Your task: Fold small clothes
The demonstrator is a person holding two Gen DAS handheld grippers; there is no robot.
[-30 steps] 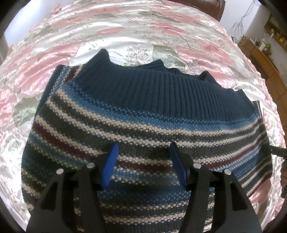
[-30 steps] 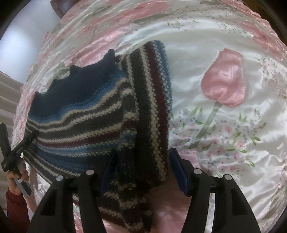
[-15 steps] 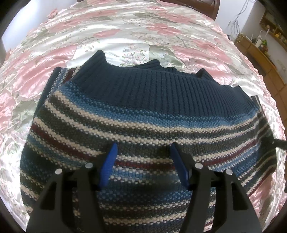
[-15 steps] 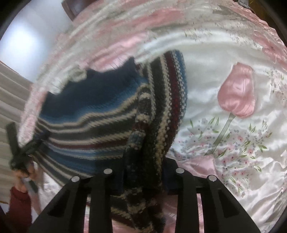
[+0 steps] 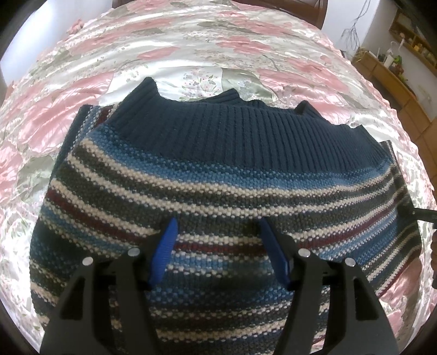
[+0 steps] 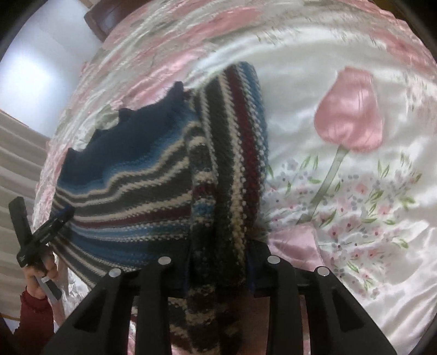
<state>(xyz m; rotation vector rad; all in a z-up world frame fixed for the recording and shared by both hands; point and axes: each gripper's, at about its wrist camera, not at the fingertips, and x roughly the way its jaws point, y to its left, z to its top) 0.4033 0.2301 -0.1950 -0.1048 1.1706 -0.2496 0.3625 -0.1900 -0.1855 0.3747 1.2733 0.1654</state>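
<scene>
A small knitted sweater (image 5: 218, 174) with a navy ribbed hem and blue, white, grey and maroon stripes lies spread on a floral satin bedspread (image 5: 191, 41). My left gripper (image 5: 218, 232) hovers open just above the striped body, nothing between its blue pads. In the right wrist view the sweater (image 6: 131, 174) has its sleeve (image 6: 235, 153) bunched and pulled toward the camera. My right gripper (image 6: 218, 265) is shut on that sleeve, whose folds hide the pads. The left gripper (image 6: 41, 232) shows at the far left in a hand.
The bedspread (image 6: 355, 191) stretches wide on the right with a pink tulip print. A dark wooden headboard (image 5: 286, 8) stands at the far end. Wooden shelving (image 5: 396, 68) lines the wall at right. A red sleeve (image 6: 30, 314) is at the lower left.
My right gripper has shut on the striped sleeve and drawn it in; it was open around it a second ago. The left gripper stays open over the sweater.
</scene>
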